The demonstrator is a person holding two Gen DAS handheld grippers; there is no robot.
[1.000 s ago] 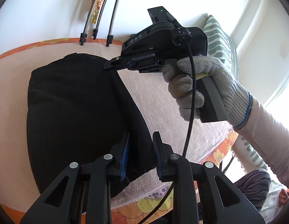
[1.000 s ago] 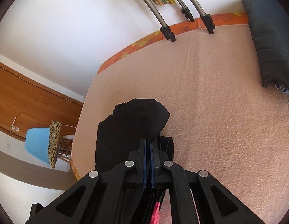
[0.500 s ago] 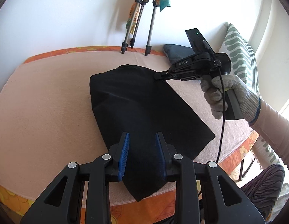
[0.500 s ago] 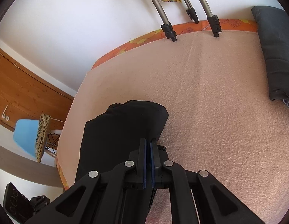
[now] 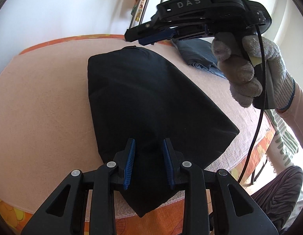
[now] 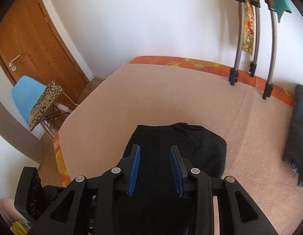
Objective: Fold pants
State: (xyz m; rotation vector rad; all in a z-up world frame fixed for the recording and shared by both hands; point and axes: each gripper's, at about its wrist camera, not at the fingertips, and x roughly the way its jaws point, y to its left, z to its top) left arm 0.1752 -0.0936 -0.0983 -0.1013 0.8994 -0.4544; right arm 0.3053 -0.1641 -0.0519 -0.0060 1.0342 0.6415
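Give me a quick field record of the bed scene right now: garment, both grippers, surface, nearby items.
garment: black pants, folded into a compact bundle, lying flat on the blanket
surface: peach blanket over an orange floral bedsheet
left gripper: fingers apart, above the near end of the pants, nothing clamped
right gripper: jaws opening, empty, raised over the pants
nearby: grey folded cloth; tripod legs

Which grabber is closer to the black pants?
Left. The left gripper sits low over the black pants' near end; the right gripper, jaws opening and empty, is lifted above their far edge.
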